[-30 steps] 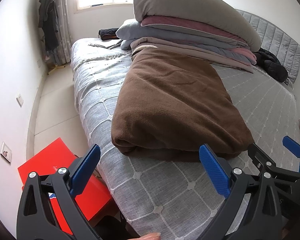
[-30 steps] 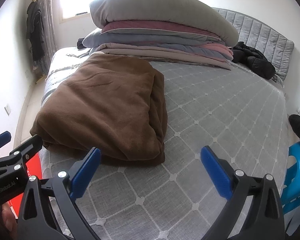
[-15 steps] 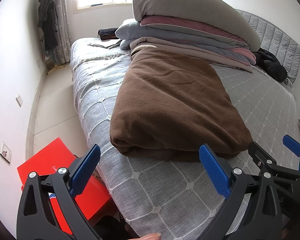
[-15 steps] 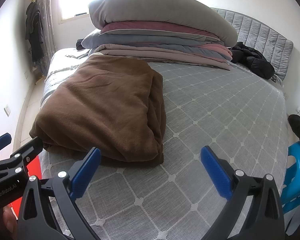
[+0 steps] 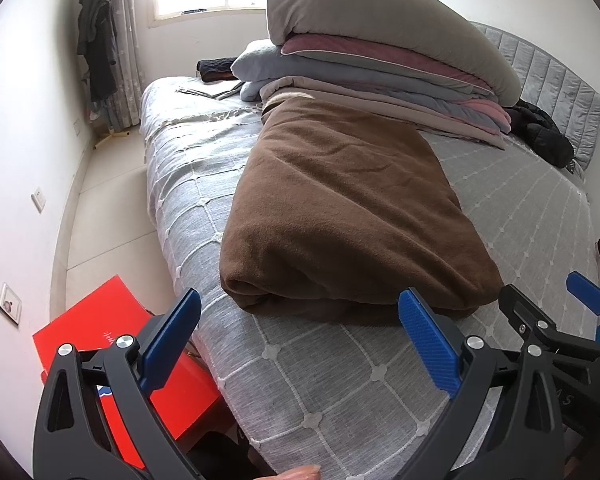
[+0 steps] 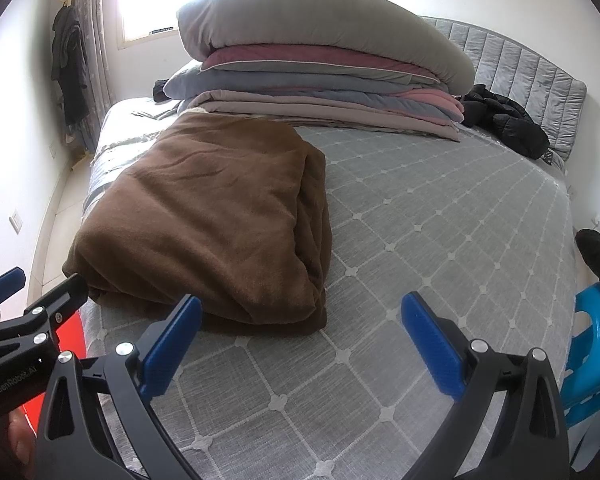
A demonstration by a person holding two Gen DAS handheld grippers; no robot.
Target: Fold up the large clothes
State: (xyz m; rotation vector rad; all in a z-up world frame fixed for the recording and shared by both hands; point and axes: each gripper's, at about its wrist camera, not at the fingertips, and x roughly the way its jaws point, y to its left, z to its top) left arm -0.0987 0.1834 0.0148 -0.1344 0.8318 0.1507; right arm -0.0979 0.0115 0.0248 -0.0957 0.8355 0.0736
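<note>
A large brown fleece blanket [image 5: 340,208] lies folded into a thick long rectangle on the grey quilted bed [image 5: 340,380]; it also shows in the right wrist view [image 6: 212,220]. My left gripper [image 5: 300,344] is open and empty, held above the bed's near edge just short of the blanket's front fold. My right gripper [image 6: 300,340] is open and empty, in front of the blanket's near right corner. Each gripper shows at the edge of the other's view.
A stack of folded duvets and pillows [image 5: 380,48] sits behind the blanket. A black jacket [image 6: 504,120] lies by the grey headboard [image 6: 532,80]. A red box [image 5: 120,360] stands on the floor at left, a blue stool [image 6: 596,344] at right.
Both grippers have edged slightly closer to the bed. The blanket has not moved and both grippers stay open.
</note>
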